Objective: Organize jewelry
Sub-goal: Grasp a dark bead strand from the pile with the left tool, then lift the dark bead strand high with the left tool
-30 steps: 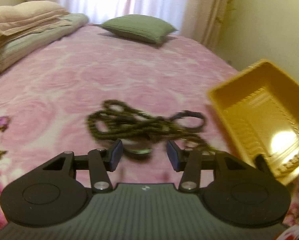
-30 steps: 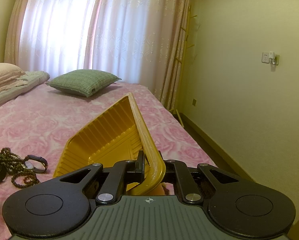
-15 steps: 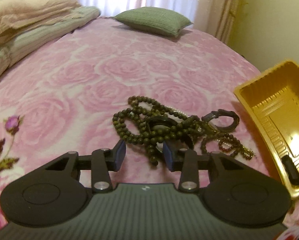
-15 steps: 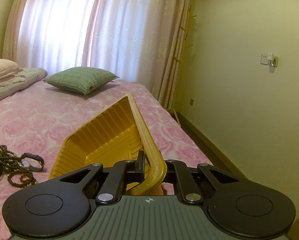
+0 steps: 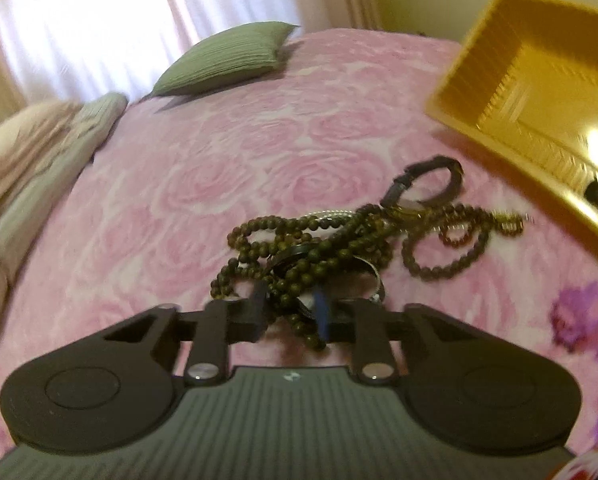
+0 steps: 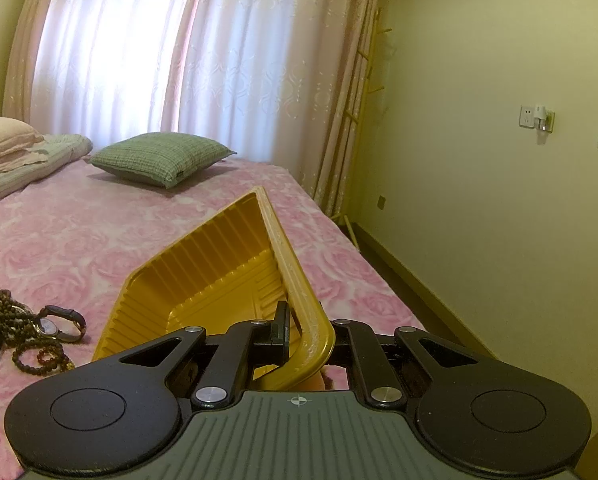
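STEP: I was picking up jewelry | THING: bead strand (image 5: 299, 264) lay tangled on the pink bedspread (image 5: 203, 168), running away toward the yellow tray (image 6: 219, 280) | LEFT: left gripper (image 5: 291, 312) jaws were closing, beads between them, pad contact unclear | RIGHT: right gripper (image 6: 307, 340) stayed out of it, clamped on the tray rim | NEARER: left.

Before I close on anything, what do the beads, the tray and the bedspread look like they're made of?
Beads: dark olive-brown, matte, round, probably wood or seed, though blur leaves it open.
Tray: thin moulded plastic, glossy yellow-gold; ribbed walls and a bright glare spot suggest this.
Bedspread: soft woven or plush fabric, pink rose print, matte, dimpling slightly under the jewelry.
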